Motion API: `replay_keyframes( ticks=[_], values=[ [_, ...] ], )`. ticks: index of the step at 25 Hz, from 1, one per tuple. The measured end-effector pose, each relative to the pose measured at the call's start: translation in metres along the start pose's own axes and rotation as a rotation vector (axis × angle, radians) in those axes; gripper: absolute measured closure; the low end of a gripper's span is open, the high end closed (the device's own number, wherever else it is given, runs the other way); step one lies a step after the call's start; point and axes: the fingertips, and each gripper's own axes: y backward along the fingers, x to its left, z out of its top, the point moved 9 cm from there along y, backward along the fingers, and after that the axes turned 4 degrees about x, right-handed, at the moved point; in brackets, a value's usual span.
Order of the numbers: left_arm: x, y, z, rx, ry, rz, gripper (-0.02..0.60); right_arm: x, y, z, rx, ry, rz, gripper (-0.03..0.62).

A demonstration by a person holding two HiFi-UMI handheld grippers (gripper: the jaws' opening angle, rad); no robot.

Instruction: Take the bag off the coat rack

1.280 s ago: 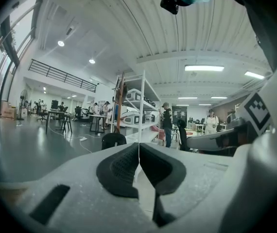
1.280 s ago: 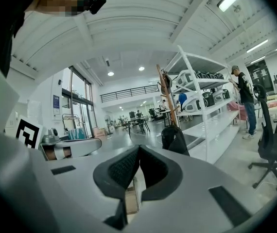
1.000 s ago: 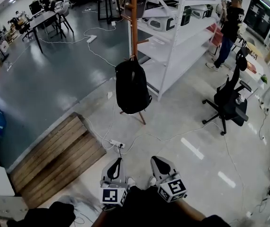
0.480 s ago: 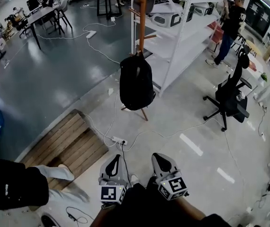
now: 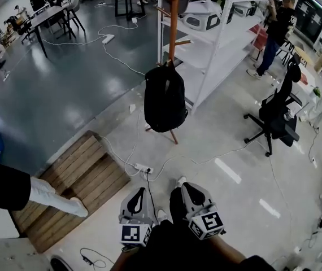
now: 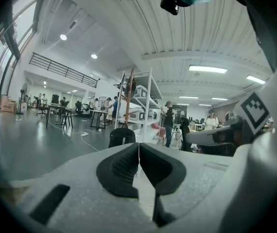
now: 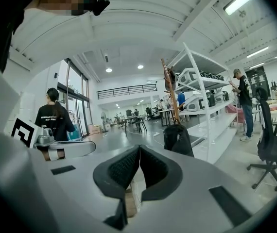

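The black bag hangs from a peg on the wooden coat rack, clear of the floor and just beside the white shelving. The left gripper and the right gripper sit side by side, well apart from the bag. Each has its jaws pressed together on nothing.
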Motion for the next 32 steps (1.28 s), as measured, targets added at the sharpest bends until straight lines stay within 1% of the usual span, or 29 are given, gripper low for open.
replay_keyframes(
  ticks=[5,9,12,16,17,20,28,32],
  values=[
    [0.005,-0.028,-0.001,0.005,-0.001,0.010,0.563,-0.020,-0.025,0.004,-0.010,-0.002,0.006,0.580],
    [0.008,-0.062,0.005,0.011,-0.008,0.003,0.563,-0.042,-0.052,0.012,-0.013,-0.004,0.007,0.580],
    [0.013,-0.094,0.013,0.017,-0.014,-0.005,0.563,-0.063,-0.076,0.022,-0.011,-0.010,0.015,0.580],
    [0.018,-0.141,0.033,0.039,-0.028,-0.016,0.563,-0.092,-0.108,0.048,-0.011,-0.010,0.026,0.580],
    [0.018,-0.153,0.040,0.033,-0.034,-0.016,0.563,-0.099,-0.116,0.055,-0.012,-0.009,0.030,0.580],
    [0.019,-0.186,0.055,0.010,-0.036,-0.003,0.563,-0.124,-0.139,0.070,-0.010,-0.005,0.043,0.580],
    [0.017,-0.269,0.075,0.024,-0.034,0.030,0.563,-0.192,-0.192,0.095,-0.009,-0.008,0.085,0.580],
    [0.013,-0.300,0.080,0.020,-0.042,0.037,0.563,-0.221,-0.210,0.101,-0.004,-0.008,0.087,0.580]
  ],
)
